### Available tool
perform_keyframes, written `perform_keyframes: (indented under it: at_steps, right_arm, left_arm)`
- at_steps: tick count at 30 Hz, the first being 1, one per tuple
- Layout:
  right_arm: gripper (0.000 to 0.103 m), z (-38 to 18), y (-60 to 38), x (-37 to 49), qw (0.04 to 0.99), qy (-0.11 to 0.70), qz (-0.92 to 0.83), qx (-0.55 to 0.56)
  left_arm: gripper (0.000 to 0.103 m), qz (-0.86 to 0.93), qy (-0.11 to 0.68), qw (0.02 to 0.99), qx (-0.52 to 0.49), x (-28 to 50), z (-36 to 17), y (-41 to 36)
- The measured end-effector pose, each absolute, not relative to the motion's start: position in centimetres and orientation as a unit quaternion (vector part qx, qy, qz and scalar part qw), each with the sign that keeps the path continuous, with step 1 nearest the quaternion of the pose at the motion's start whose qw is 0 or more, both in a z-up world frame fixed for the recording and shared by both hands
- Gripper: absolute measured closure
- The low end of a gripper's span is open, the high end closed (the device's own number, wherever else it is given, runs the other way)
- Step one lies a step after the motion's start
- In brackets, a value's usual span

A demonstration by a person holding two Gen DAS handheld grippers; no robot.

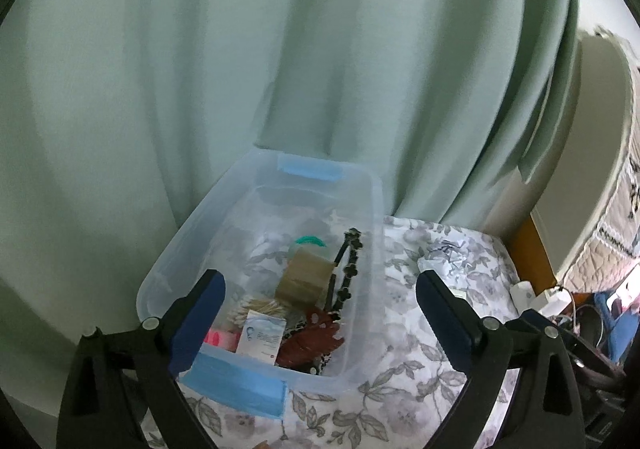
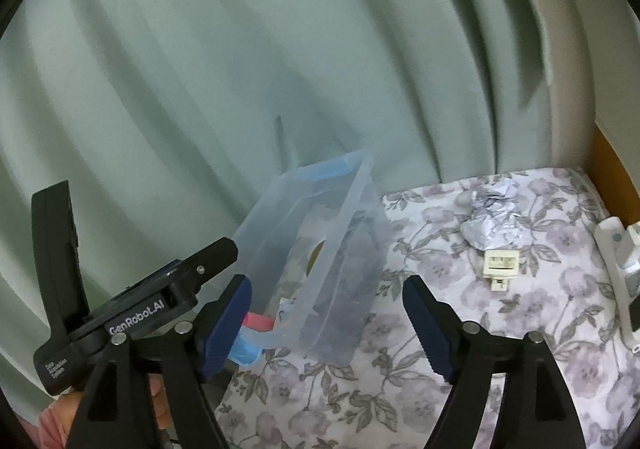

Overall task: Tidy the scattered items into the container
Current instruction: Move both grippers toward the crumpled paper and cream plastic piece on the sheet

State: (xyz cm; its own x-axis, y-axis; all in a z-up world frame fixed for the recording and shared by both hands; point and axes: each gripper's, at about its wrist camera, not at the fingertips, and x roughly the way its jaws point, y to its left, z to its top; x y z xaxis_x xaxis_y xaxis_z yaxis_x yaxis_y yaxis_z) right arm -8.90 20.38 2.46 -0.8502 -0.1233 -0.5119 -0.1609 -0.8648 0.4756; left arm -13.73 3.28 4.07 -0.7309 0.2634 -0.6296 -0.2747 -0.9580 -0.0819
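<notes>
A clear plastic bin (image 1: pixel 360 177) with blue handles stands on the floral bedspread (image 1: pixel 408 381). Inside lie a brown tape roll (image 1: pixel 306 275), a black headband (image 1: pixel 346 273), a white box (image 1: pixel 260 339), cotton swabs (image 1: pixel 256 307) and a brown hair clip (image 1: pixel 310 341). My left gripper (image 1: pixel 320 313) is open and empty, above the bin's near end. My right gripper (image 2: pixel 326 323) is open and empty, just right of the bin (image 2: pixel 360 233). A crumpled paper ball (image 2: pixel 496 221) and a small white plug (image 2: pixel 500 263) lie on the bed to the right. The left gripper's body (image 2: pixel 132 309) shows at lower left.
Pale green curtains (image 1: pixel 280 49) hang right behind the bin. A white power strip (image 2: pixel 616 269) lies at the bed's right edge by the orange wooden frame (image 1: pixel 532 253). Cables and clutter (image 1: pixel 592 313) lie beyond the bed to the right.
</notes>
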Motion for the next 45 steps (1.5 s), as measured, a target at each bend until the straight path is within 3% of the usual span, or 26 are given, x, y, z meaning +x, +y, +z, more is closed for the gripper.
perform_keyframes:
  at_steps: [7,26,42,45]
  right_arm:
    - [0.0,2.3,23.3,-6.1,0.044,0.285,0.926,-0.246]
    - [0.0,1.5,29.3,-0.5,0.116,0.299,0.933,-0.162]
    - [0.0,-3.4,32.9,-0.1,0.174,0.32,0.909,-0.203]
    - [0.0,-4.3,33.3,-0.3,0.173,0.324,0.906,-0.212]
  left_arm:
    - [0.006,0.936,0.019,0.142,-0.323,-12.5,4.7,5.5]
    - [0.006,0.929,0.06,0.181,-0.317,-10.3,3.9,12.1]
    - [0.006,0.899,0.105,0.219,-0.364,-10.5,-0.6,16.8]
    - [0.002,0.893,0.105,0.223,-0.376,-10.9,-1.8,17.3]
